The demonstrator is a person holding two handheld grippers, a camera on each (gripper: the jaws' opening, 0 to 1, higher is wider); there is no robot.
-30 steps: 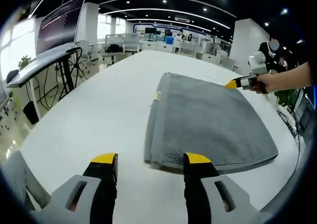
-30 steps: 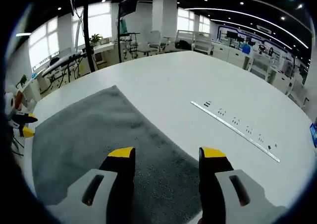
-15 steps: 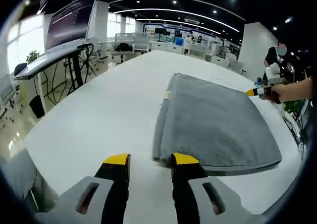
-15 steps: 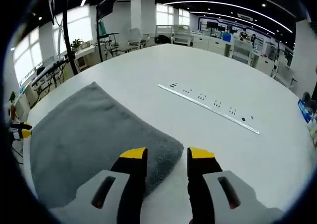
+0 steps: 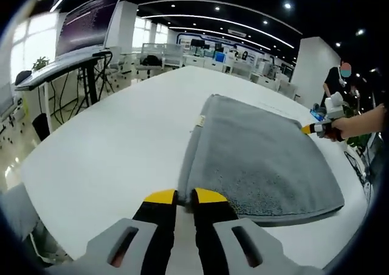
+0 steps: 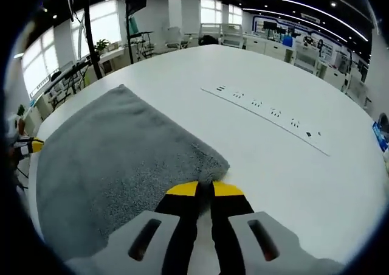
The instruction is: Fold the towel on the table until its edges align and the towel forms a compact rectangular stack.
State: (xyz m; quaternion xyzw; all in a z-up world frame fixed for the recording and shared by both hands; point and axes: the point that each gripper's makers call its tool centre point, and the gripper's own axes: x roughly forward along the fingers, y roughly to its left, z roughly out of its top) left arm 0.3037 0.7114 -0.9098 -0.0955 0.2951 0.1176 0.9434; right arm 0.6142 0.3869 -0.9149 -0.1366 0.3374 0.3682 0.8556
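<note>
— Towel [image 5: 261, 159]: where does it lie?
— Flat on the white table [image 5: 115, 141], grey, already folded double, with its folded edge toward the left gripper view's near side and a small tag on that edge. The right gripper view has it [image 6: 115, 159] spread across the table's left part, with one corner near the jaws.

— And the table itself?
— Large and white. A long strip of small dark marks [image 6: 267, 114] crosses it well apart from the towel.

— The left gripper [image 5: 178, 196]?
— Its yellow-tipped jaws are pinched nearly together at the towel's near corner; whether cloth sits between them cannot be told.

— The right gripper [image 6: 205, 188]?
— Jaws closed almost tip to tip at the towel's corner, seemingly on its edge. From the left gripper view it [image 5: 313, 129] sits at the towel's far side, held by a hand [image 5: 343, 128].
</note>
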